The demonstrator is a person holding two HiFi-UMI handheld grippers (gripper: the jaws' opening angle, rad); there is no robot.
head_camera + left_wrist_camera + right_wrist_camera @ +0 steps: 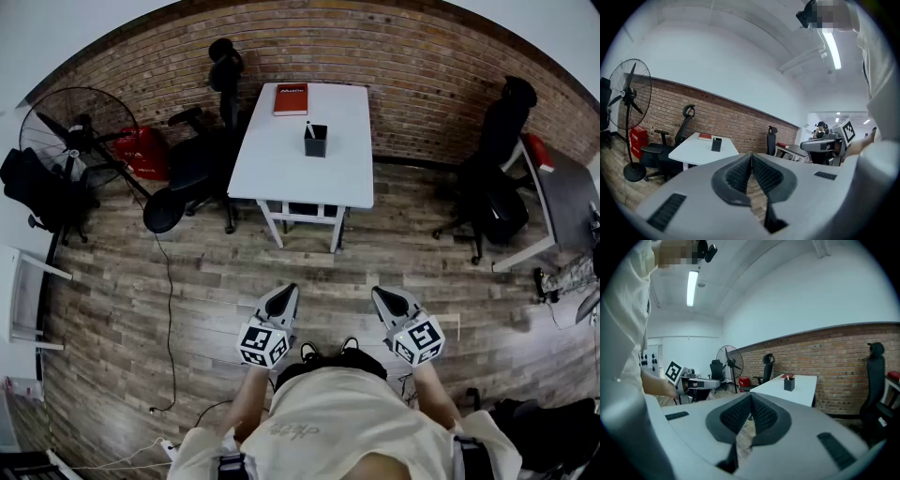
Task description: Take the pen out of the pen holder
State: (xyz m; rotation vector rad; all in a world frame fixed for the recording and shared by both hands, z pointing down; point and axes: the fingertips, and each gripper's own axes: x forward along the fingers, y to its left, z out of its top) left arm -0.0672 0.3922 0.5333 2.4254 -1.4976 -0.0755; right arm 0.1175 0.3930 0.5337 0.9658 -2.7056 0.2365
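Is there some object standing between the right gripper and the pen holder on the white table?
Nothing visible does. Between the right gripper and the pen holder there is only wooden floor and the bare near part of the white table. The red book lies behind the holder.

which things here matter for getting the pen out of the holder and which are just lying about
For the job: pen, pen holder, white table under it, left gripper and right gripper, both shut and empty.
Lying about: red book, standing fan, black chair beside the table, red box on the floor.
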